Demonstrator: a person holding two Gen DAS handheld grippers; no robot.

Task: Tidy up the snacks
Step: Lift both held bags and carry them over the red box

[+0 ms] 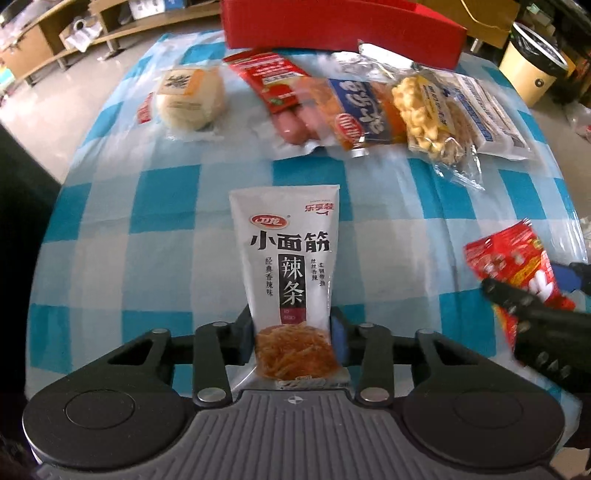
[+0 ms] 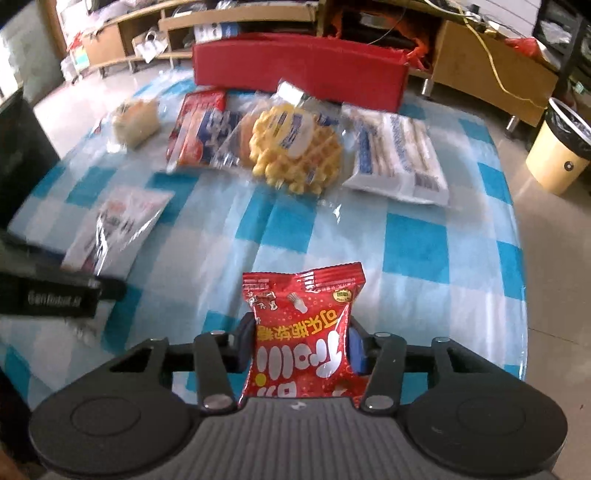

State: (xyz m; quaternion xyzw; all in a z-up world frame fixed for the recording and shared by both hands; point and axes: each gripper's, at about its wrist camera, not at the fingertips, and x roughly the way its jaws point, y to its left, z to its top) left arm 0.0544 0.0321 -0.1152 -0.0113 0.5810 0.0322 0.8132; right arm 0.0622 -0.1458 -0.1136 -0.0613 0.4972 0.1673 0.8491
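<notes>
My left gripper (image 1: 292, 334) is shut on the lower part of a white spicy-strip packet (image 1: 288, 258), which stands up over the blue-checked tablecloth (image 1: 147, 221). My right gripper (image 2: 301, 343) is shut on a red candy packet (image 2: 301, 325); the same red packet (image 1: 517, 266) shows at the right edge of the left wrist view. In the right wrist view the white packet (image 2: 118, 225) and the left gripper's black body (image 2: 55, 295) lie at the left, blurred. A red box (image 2: 299, 79) stands at the table's far edge.
Along the far side lie a wrapped bun (image 1: 190, 98), a red sausage pack (image 1: 280, 92), a blue-and-orange packet (image 1: 358, 110), a waffle (image 2: 295, 147) and a white-blue packet (image 2: 399, 158). A yellow bin (image 2: 561, 147) stands on the floor at the right. Wooden shelves (image 2: 221, 26) line the back.
</notes>
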